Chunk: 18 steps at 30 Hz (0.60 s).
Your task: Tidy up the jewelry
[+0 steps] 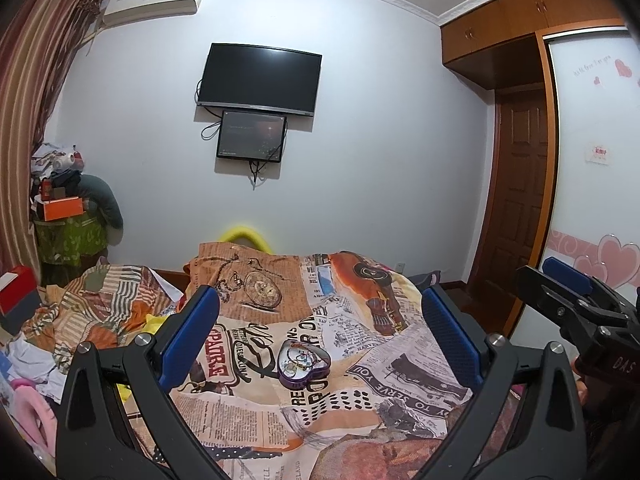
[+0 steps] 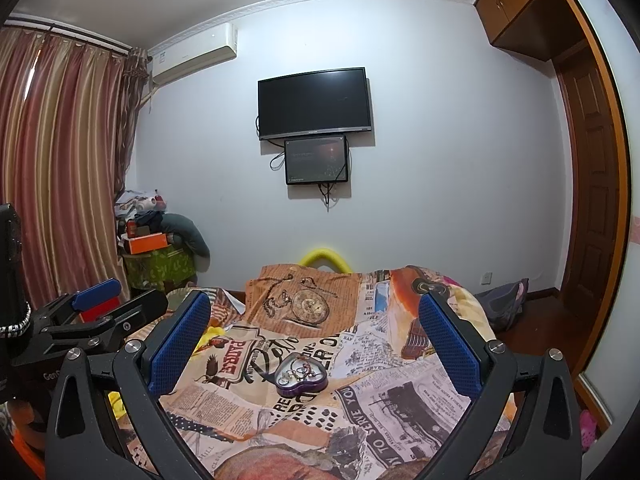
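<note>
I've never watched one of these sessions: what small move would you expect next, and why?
Probably one of the tongs dips toward the purple heart-shaped tin on the newspaper-print bedspread: both the left tongs and right tongs are open, empty, and above it, with jewelry tangled inside.

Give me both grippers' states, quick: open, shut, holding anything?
Left gripper: open, holding nothing, above the heart-shaped tin.
Right gripper: open, holding nothing.

You face a pale wall [image 2: 440, 120] carrying a dark television [image 2: 315, 103], a small screen [image 2: 316, 161] under it, an air conditioner [image 2: 192, 56], striped curtains [image 2: 60, 168] left, wooden wardrobe [image 1: 520, 12] right
</note>
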Each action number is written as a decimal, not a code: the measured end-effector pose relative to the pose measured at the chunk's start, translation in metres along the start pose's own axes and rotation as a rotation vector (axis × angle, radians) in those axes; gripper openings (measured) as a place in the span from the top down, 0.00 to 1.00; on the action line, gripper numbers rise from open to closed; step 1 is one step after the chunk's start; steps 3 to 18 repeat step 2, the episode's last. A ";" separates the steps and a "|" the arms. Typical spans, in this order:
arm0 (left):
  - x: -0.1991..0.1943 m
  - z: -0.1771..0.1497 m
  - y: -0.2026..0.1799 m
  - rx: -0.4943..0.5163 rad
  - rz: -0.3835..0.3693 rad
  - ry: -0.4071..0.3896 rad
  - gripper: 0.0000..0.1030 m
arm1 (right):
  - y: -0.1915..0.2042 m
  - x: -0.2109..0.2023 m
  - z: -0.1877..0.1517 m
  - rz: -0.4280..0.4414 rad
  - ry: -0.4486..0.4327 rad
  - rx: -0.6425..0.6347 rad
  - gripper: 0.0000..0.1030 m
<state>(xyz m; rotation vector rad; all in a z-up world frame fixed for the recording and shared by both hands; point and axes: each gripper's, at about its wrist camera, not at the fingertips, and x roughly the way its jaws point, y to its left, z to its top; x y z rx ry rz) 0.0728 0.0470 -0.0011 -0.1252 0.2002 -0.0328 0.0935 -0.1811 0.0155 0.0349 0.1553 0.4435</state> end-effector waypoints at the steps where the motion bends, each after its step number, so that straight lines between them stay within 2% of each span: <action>1: 0.001 0.000 0.000 0.001 -0.002 0.002 0.01 | 0.000 0.000 0.000 -0.001 -0.001 0.000 0.00; 18: 0.002 0.000 0.000 0.002 -0.003 0.002 0.01 | 0.000 0.000 0.000 -0.001 -0.001 0.000 0.00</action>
